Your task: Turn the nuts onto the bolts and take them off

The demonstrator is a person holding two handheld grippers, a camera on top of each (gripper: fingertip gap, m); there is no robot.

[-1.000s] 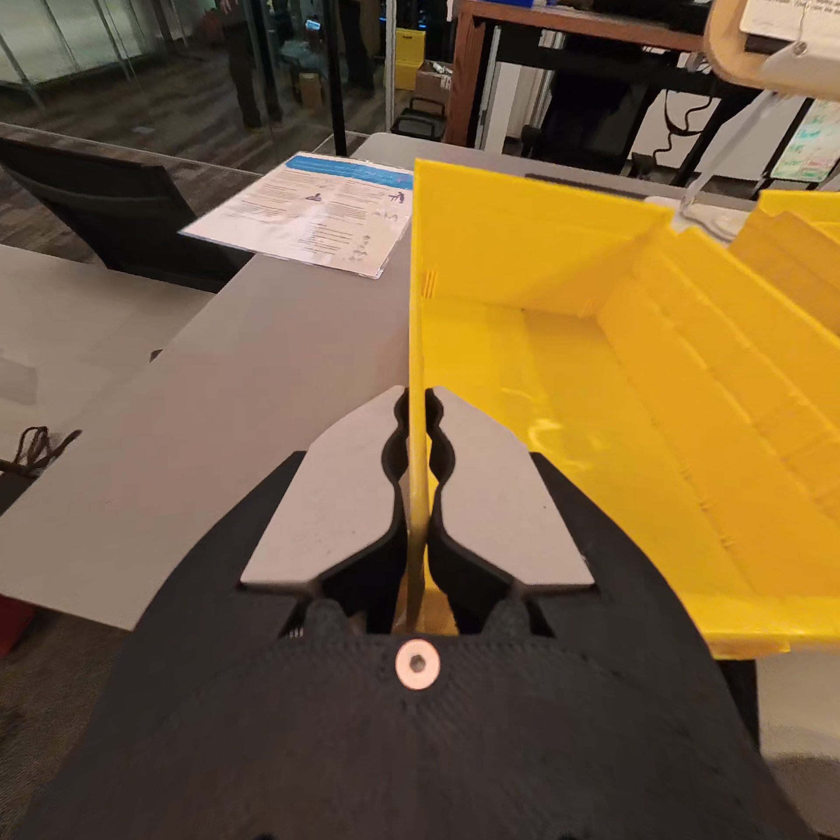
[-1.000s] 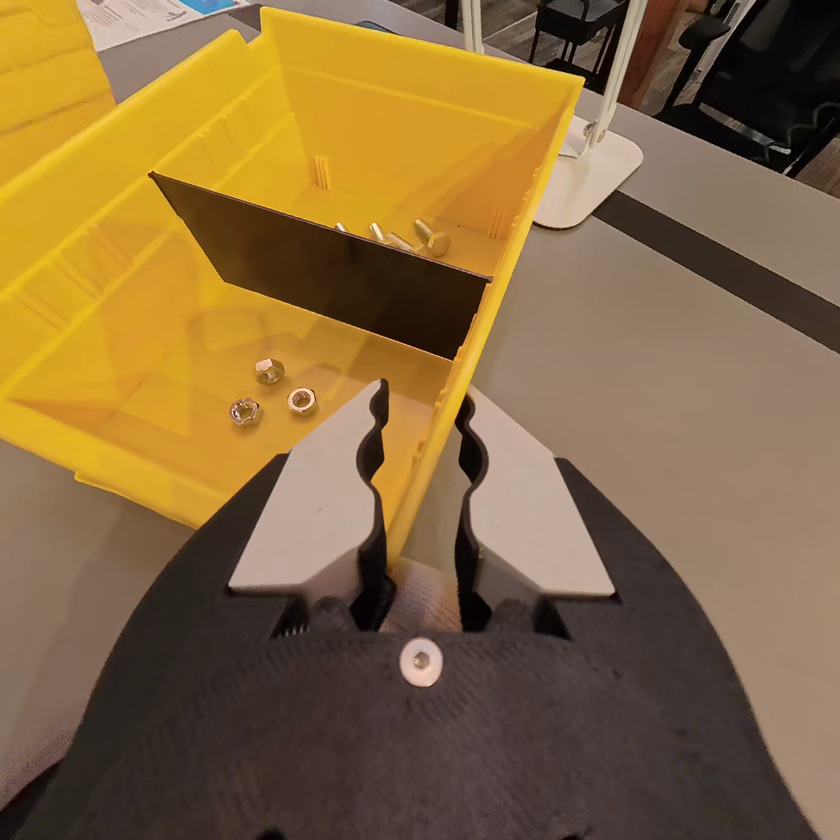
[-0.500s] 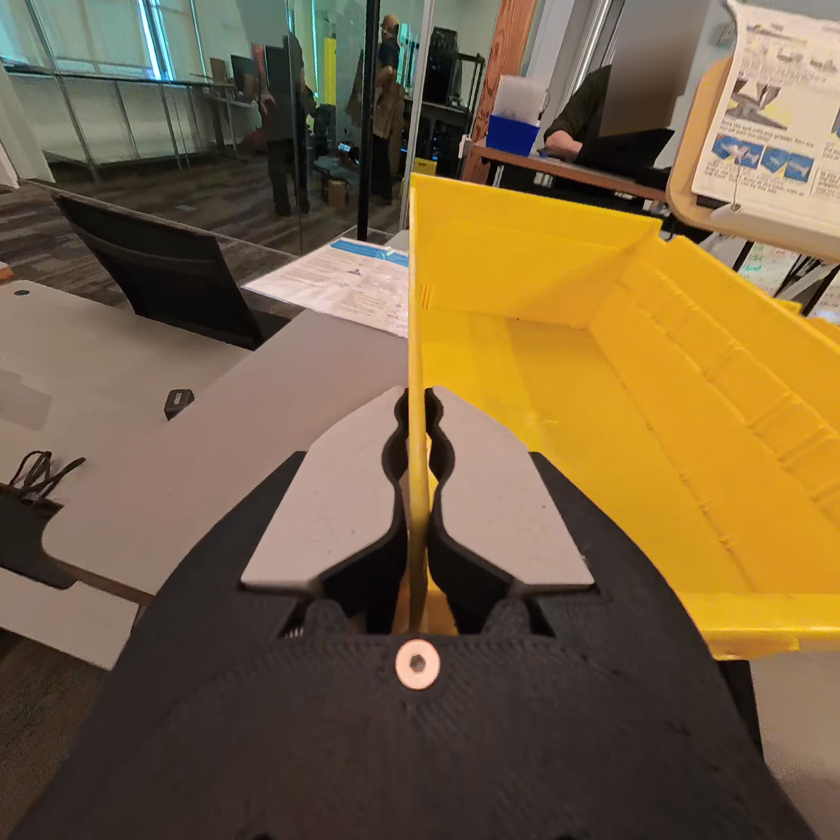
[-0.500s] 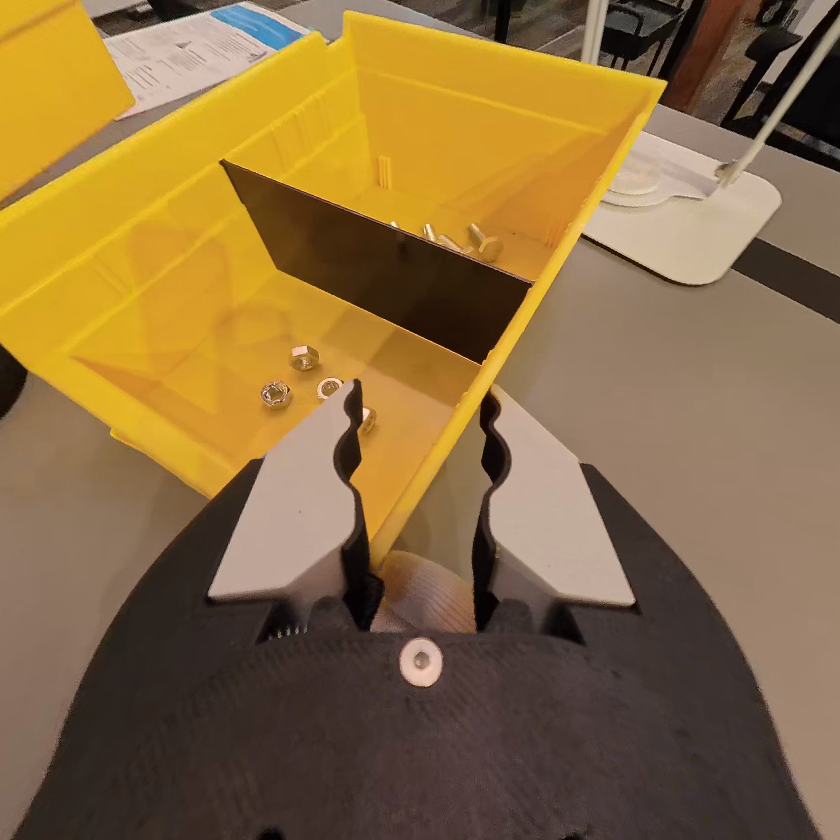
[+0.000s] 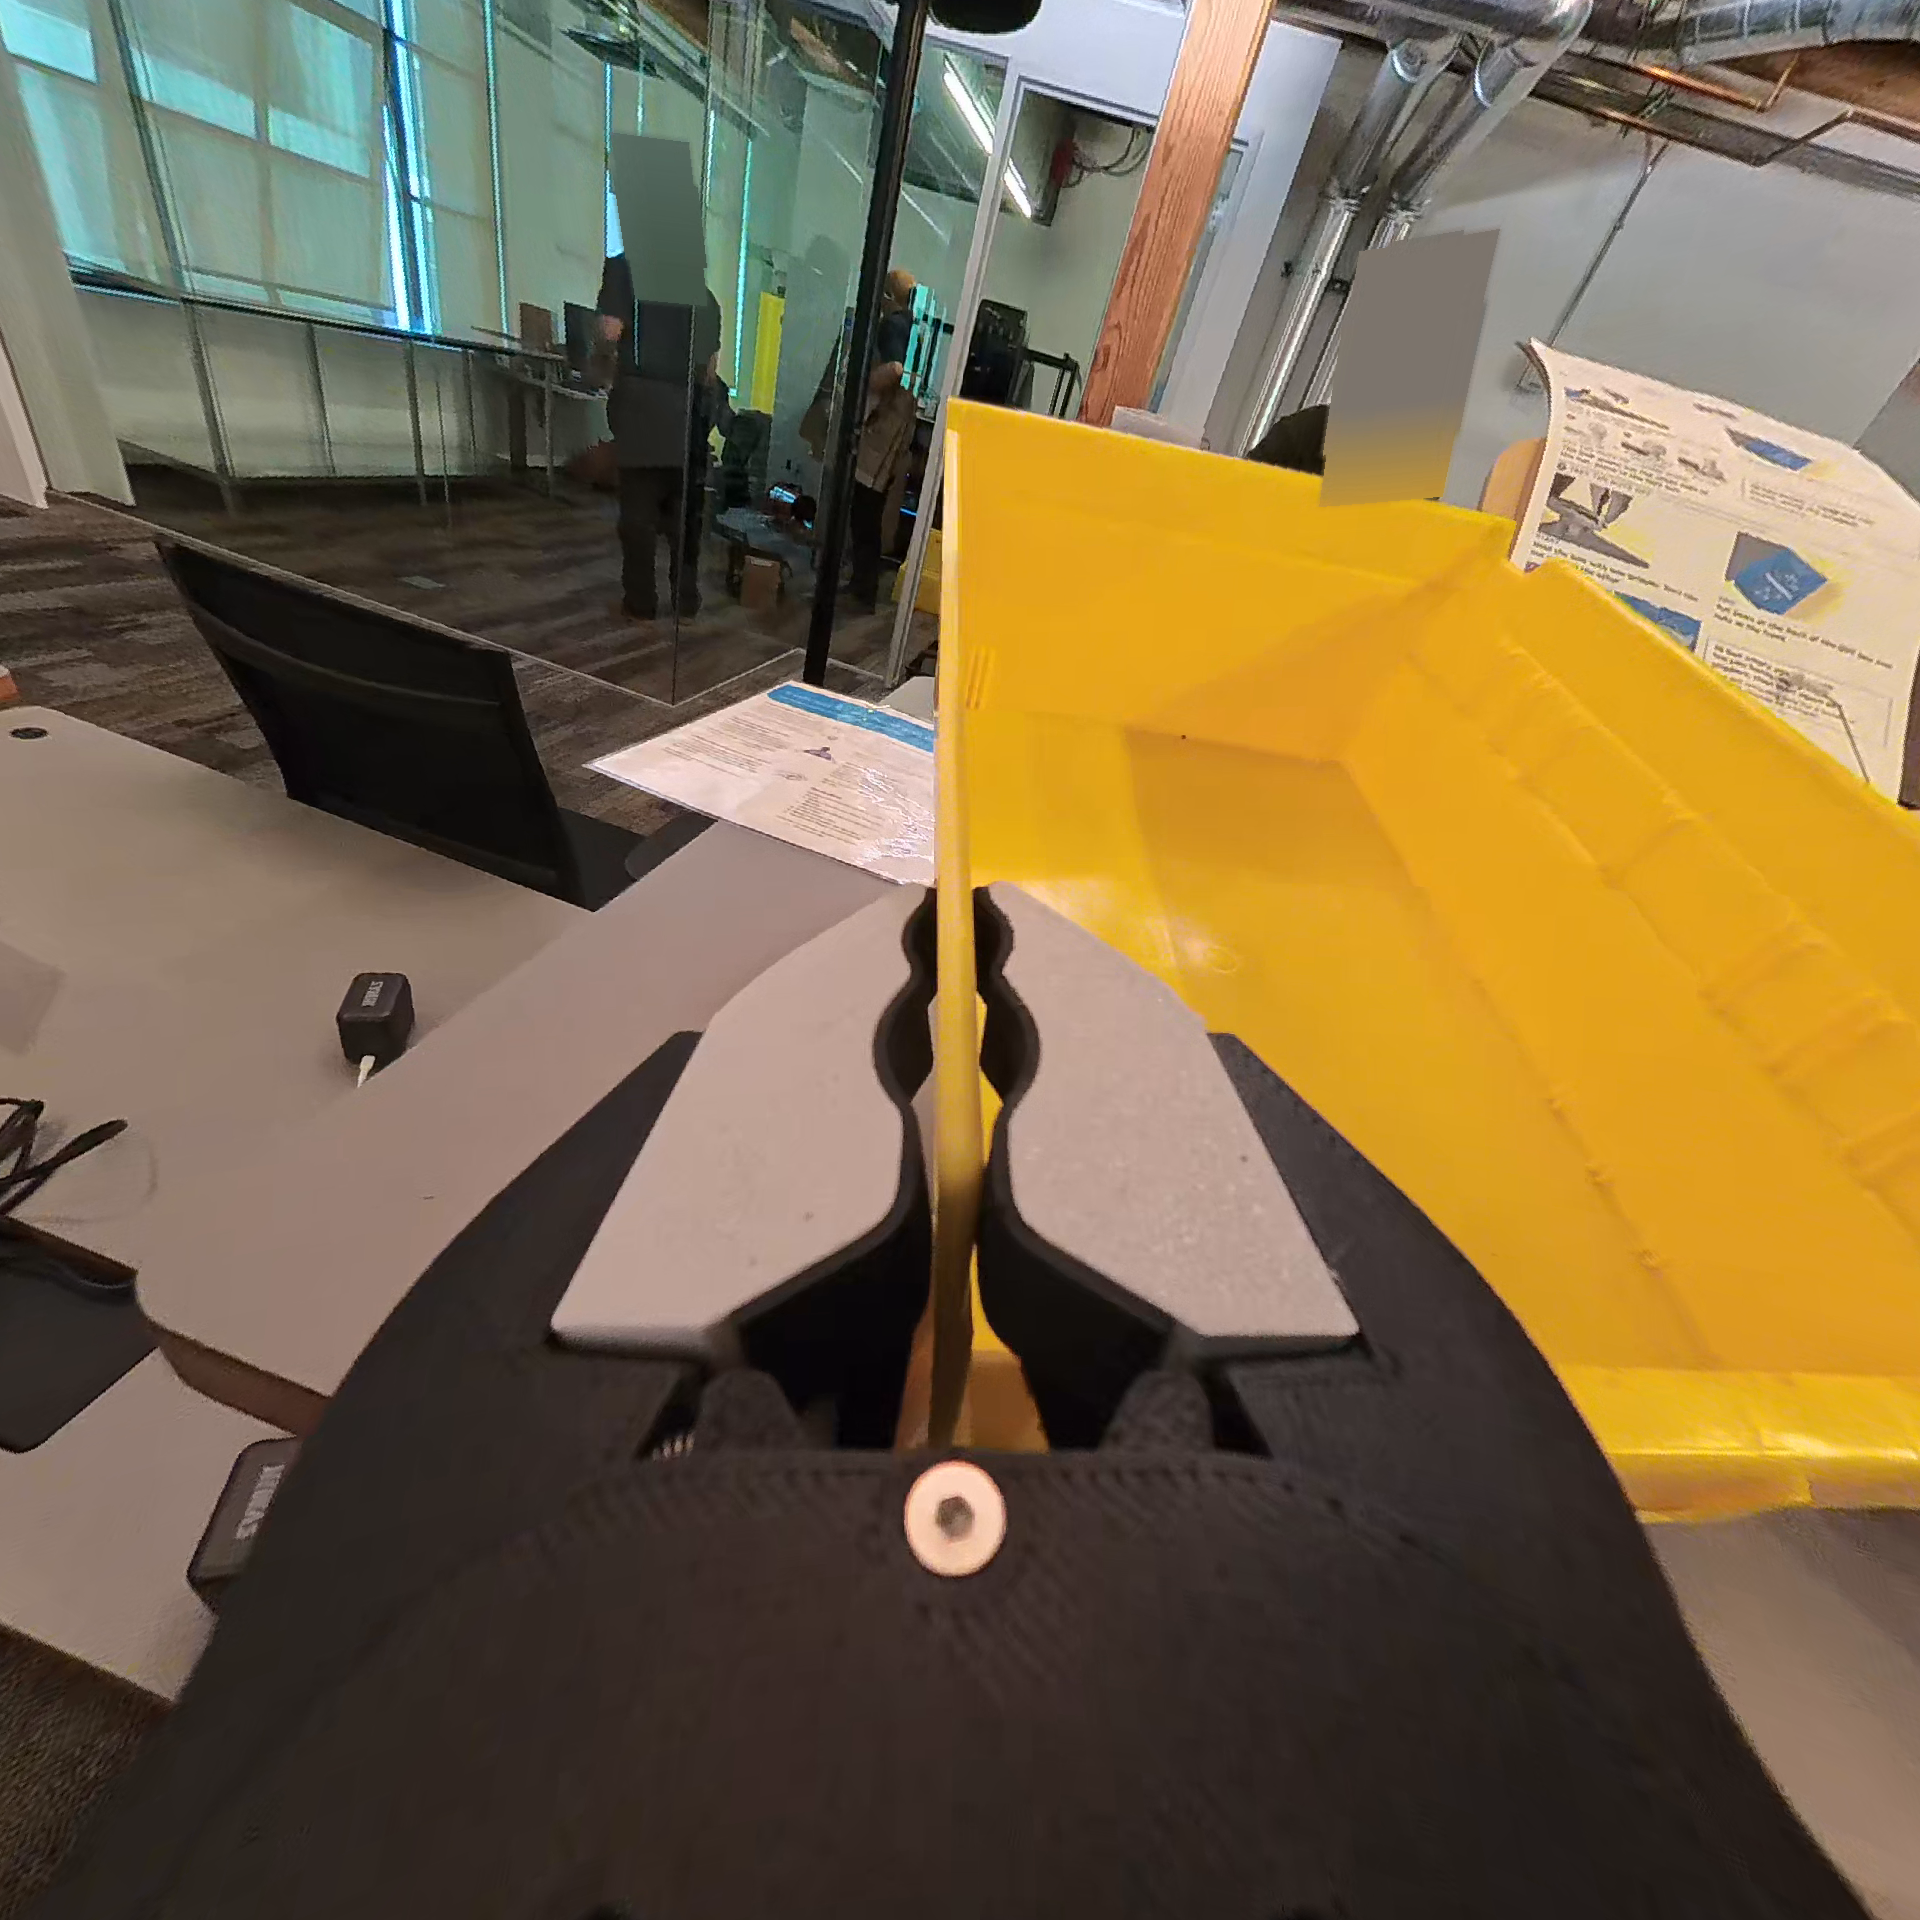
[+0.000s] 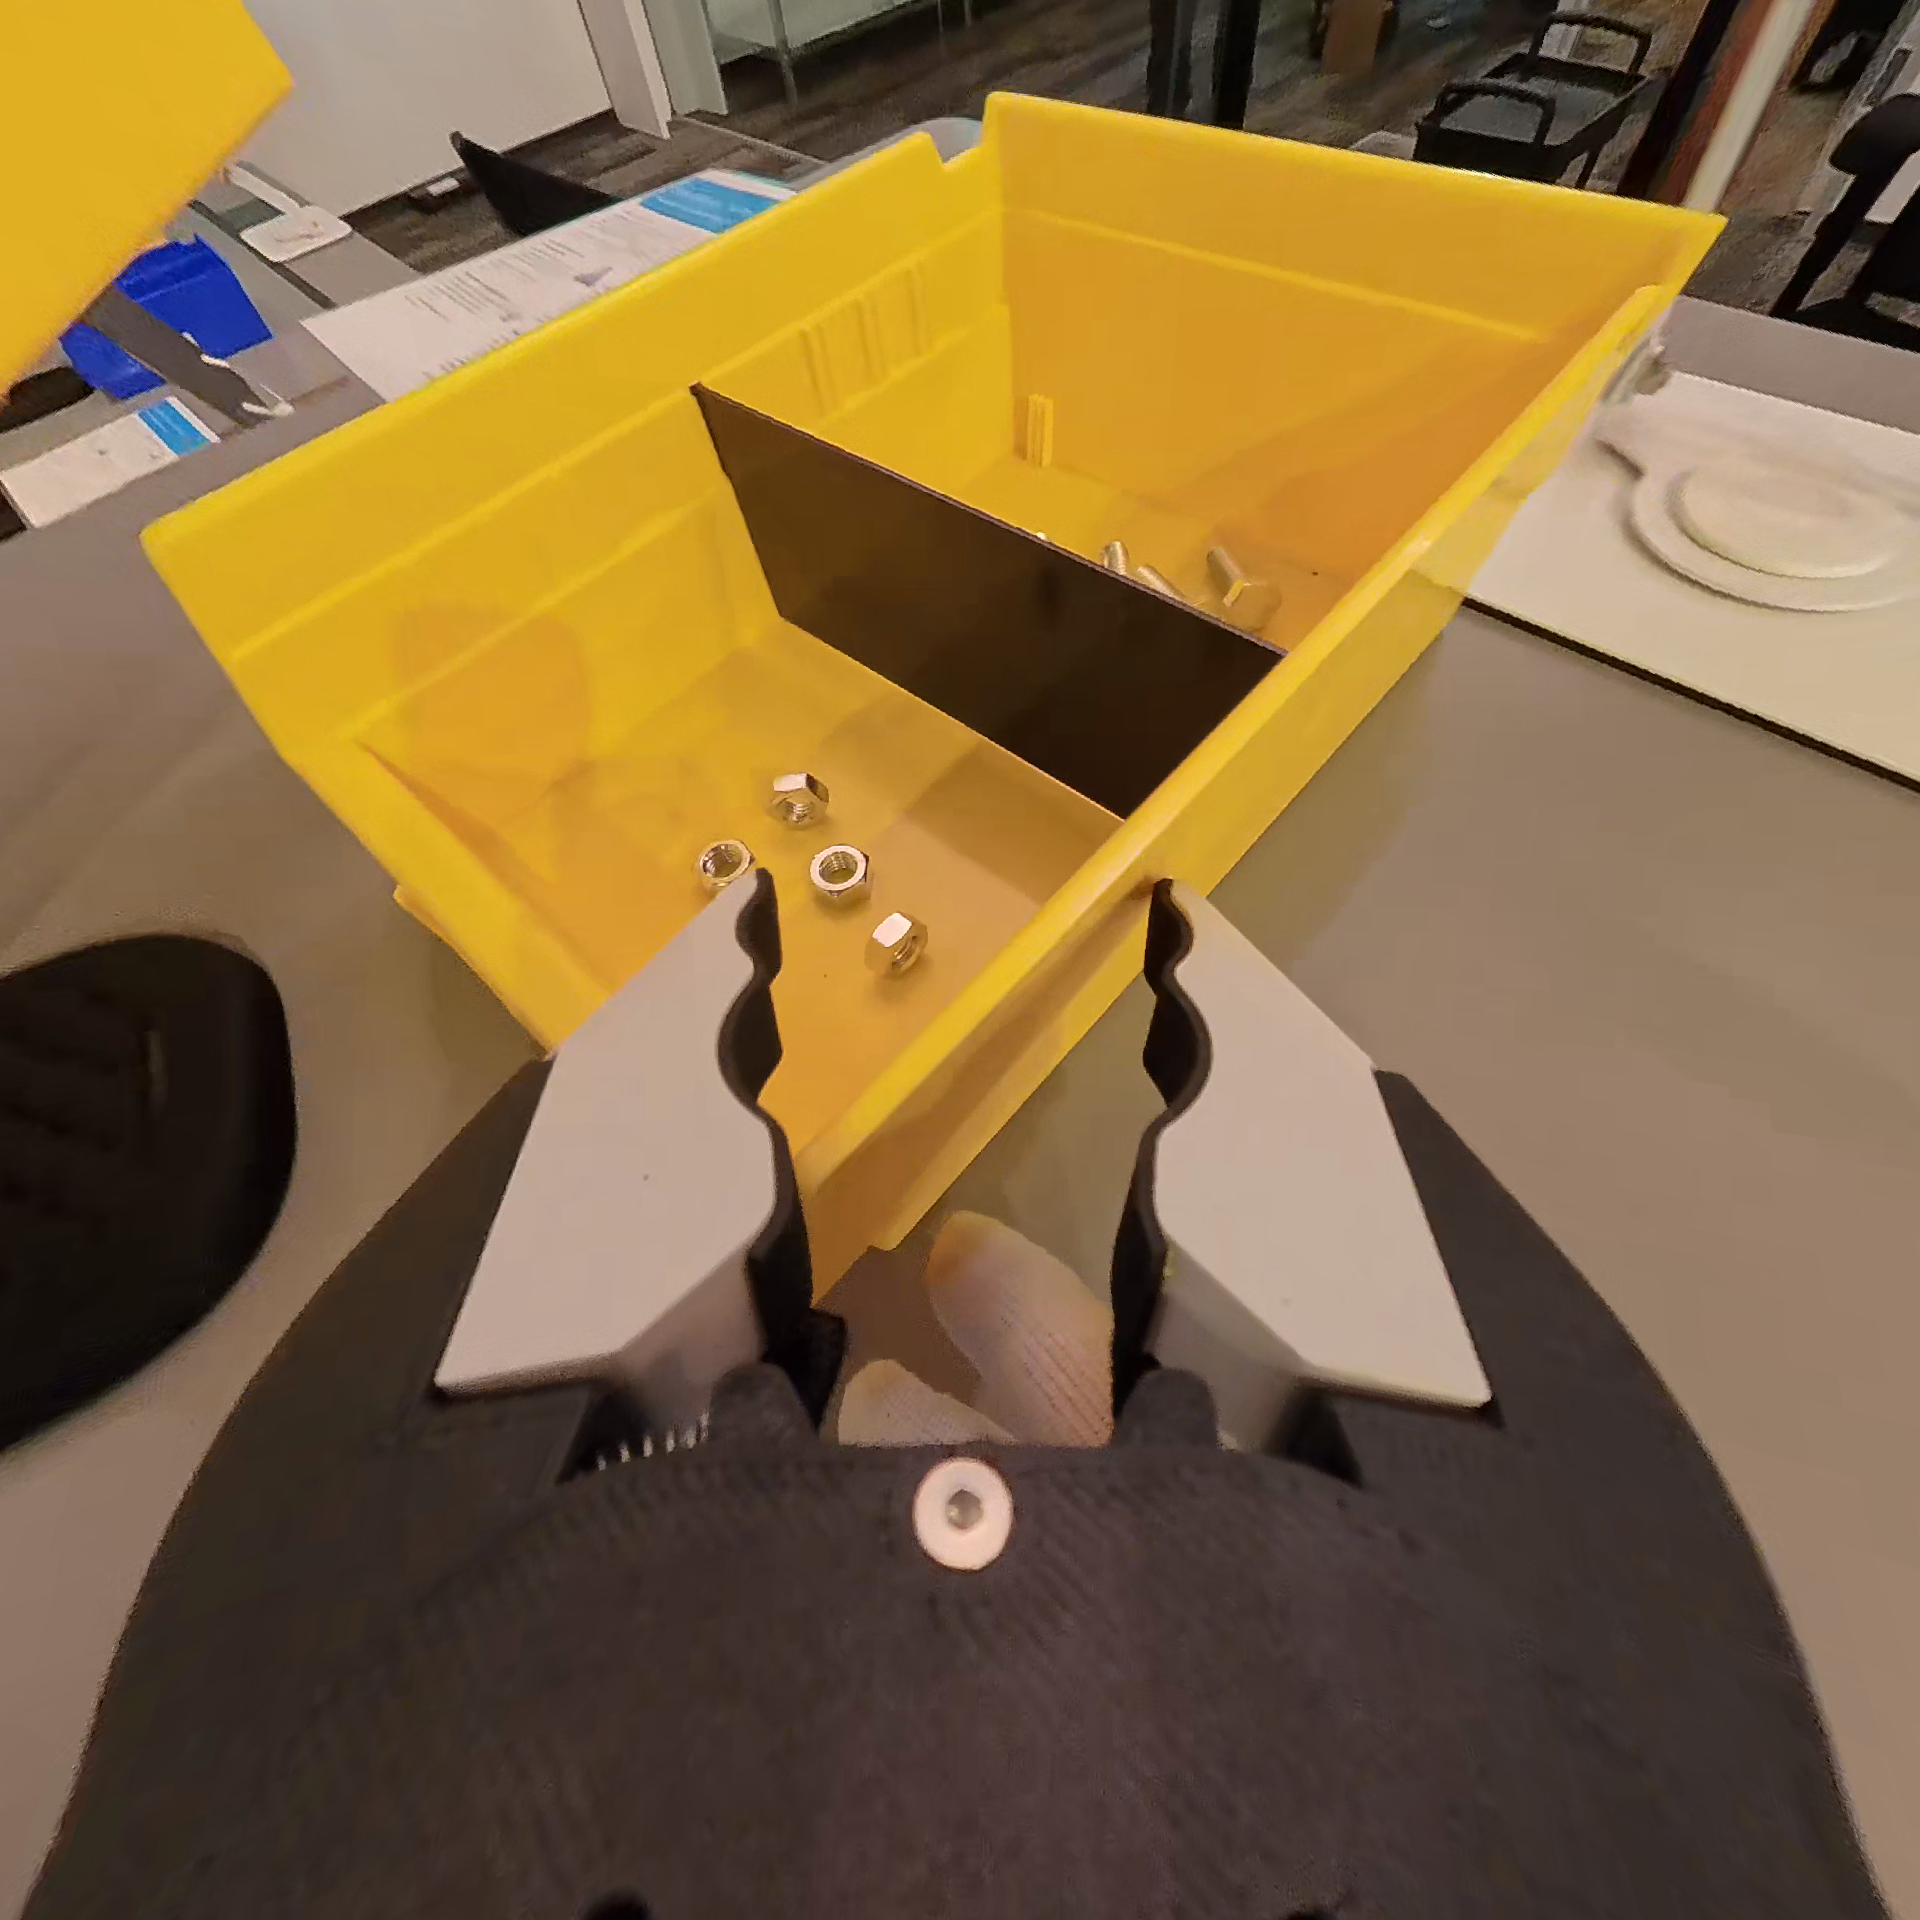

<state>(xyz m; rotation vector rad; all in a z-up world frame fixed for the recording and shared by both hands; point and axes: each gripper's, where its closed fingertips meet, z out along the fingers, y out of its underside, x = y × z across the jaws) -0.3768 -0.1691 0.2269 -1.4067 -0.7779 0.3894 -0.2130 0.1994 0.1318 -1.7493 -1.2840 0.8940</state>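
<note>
My left gripper (image 5: 954, 904) is shut on the thin left wall of an empty yellow bin (image 5: 1351, 935) and holds it up off the grey table (image 5: 312, 1195). My right gripper (image 6: 958, 888) is open, and the right wall of a second yellow bin (image 6: 1351, 665) runs between its fingers. A black divider (image 6: 987, 613) splits this bin. Several silver nuts (image 6: 840, 871) lie in the near compartment. Bolts (image 6: 1195, 582) lie in the far one, partly hidden by the divider. A corner of the empty bin shows at the right wrist view's upper left (image 6: 104, 156).
A white lamp base (image 6: 1766, 540) stands right of the divided bin. Printed sheets (image 5: 810, 790) lie at the table's far end, with a black chair (image 5: 395, 727) beyond. A black object (image 6: 104, 1143) sits left of my right gripper. A gloved finger (image 6: 1018, 1320) shows under the right gripper. The grippers' ends are close to 40 centimeters from one another. The left gripper is farther from the black object (image 6: 104, 1143), some 25 centimeters, than the right, some 20 centimeters.
My left gripper has raised and tilted the empty bin, bringing more of the room into view. My right gripper has opened wider around the divided bin's wall and pulled back, uncovering another nut.
</note>
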